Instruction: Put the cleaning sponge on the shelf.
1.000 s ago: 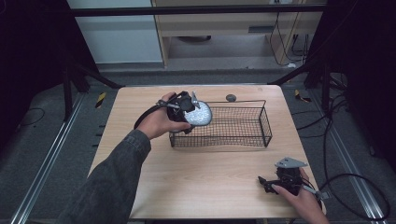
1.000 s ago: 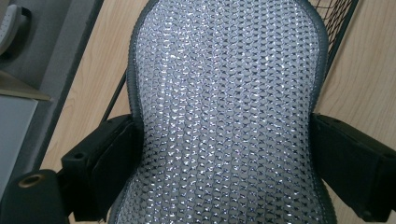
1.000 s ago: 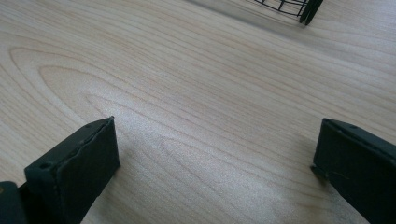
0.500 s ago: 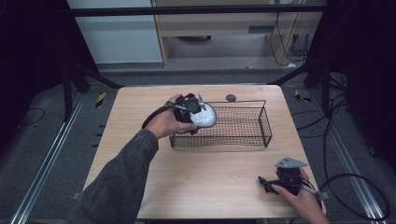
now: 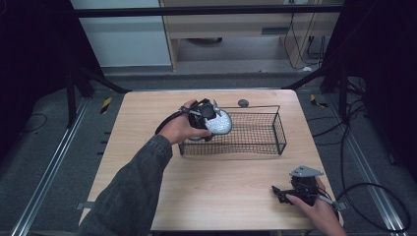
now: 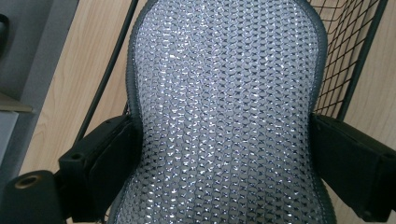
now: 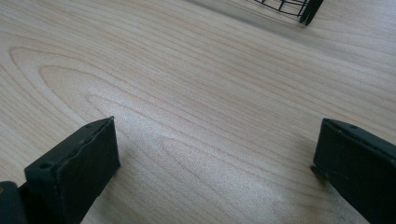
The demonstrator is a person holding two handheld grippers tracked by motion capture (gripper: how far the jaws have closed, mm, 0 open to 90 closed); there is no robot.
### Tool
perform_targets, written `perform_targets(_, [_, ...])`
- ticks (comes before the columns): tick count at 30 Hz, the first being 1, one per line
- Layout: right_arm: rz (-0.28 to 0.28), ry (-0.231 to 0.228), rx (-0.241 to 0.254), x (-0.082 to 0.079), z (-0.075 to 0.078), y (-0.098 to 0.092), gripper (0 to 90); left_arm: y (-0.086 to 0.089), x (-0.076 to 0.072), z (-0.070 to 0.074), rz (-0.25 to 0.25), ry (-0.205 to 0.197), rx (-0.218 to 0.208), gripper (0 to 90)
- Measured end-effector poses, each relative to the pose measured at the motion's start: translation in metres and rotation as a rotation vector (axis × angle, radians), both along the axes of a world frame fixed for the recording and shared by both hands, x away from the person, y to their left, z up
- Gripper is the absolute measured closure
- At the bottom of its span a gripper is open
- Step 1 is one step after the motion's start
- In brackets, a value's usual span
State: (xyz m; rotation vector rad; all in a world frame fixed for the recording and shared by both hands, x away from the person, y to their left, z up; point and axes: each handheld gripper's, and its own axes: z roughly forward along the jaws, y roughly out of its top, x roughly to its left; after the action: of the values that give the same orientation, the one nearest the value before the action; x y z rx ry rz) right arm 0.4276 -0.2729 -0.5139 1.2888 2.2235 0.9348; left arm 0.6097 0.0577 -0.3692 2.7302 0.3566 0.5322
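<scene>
Compared with the frames from a second and half a second earlier, the left gripper (image 5: pixel 209 114) is seen to have been carried rightward and slightly forward, so that the silvery mesh pad (image 5: pixel 220 123) it holds is now brought over the left end of the wire basket (image 5: pixel 275 129), where before it was held at the basket's near left corner. From this it is judged that the pad is being moved into the basket and that only the lowering and the release are left to be done. In the left gripper view the pad (image 6: pixel 224 116) is seen pinched at its narrower waist between the two black jaws, which are pressed against its dark-edged sides and held apart only by the pad's own width; the basket's wires (image 6: pixel 348 42) are seen just beyond it at the upper right. The right gripper (image 5: pixel 290 192) is rested on the wooden table (image 5: pixel 221 182) near its front right corner, well apart from the basket, and has not been shifted across the three high views. Its jaws are spread wide over bare wood, and nothing is held or touched between them.
</scene>
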Motion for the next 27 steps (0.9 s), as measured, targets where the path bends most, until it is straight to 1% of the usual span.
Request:
perform_targets(2, [-0.001, 0.0, 0.001, 0.0, 0.0, 0.0001, 0.3, -0.0005, 0.001, -0.0016, -0.004, -0.003, -0.004, 8.2])
perform_targets(6, [0.0, 0.001, 0.001, 0.0, 0.0, 0.0, 0.3, -0.0033, 0.0021, -0.0036, -0.018, -0.003, 0.01, 8.1])
perform_targets(7, [0.0, 0.001, 0.001, 0.0, 0.0, 0.0, 0.3, -0.0042, 0.0022, -0.0038, -0.023, -0.005, 0.021, 8.1])
perform_targets(13, [0.0, 0.0, 0.001, 0.0, 0.0, 0.0, 0.3, -0.008, 0.0037, -0.0073, -0.024, -0.001, 0.027, 7.8])
perform_targets(14, [0.0, 0.001, 0.002, 0.0, 0.0, 0.0001, 0.3, -0.0087, 0.0044, -0.0082, -0.023, -0.003, 0.026, 7.5])
perform_targets(16, [0.0, 0.0, 0.001, 0.0, 0.0, 0.0, 0.4, -0.0095, 0.006, -0.0093, -0.015, 0.014, 0.013, 5.8])
perform_targets(17, [0.0, 0.001, 0.001, 0.0, 0.0, 0.0, 0.3, -0.0098, 0.0069, -0.0097, -0.01, 0.005, 0.001, 4.9])
perform_targets(19, [-0.001, 0.001, 0.001, 0.0, 0.0, 0.0001, 0.3, -0.0099, 0.0083, -0.0085, 0.012, 0.002, -0.015, 3.2])
perform_targets(23, [-0.001, 0.001, 0.001, -0.0001, 0.0, 0.0001, 0.3, -0.0089, 0.007, -0.0065, 0.008, 0.0, -0.021, 4.0])
perform_targets(25, [0.0, 0.0, 0.001, 0.0, 0.0, 0.0, 0.3, -0.0082, 0.0052, -0.0053, 0.002, 0.0, -0.014, 4.8])
perform_targets(27, [0.0, 0.0, 0.001, 0.0, 0.0, 0.0, 0.3, -0.0074, 0.0037, -0.0045, 0.001, -0.002, -0.024, 5.0])
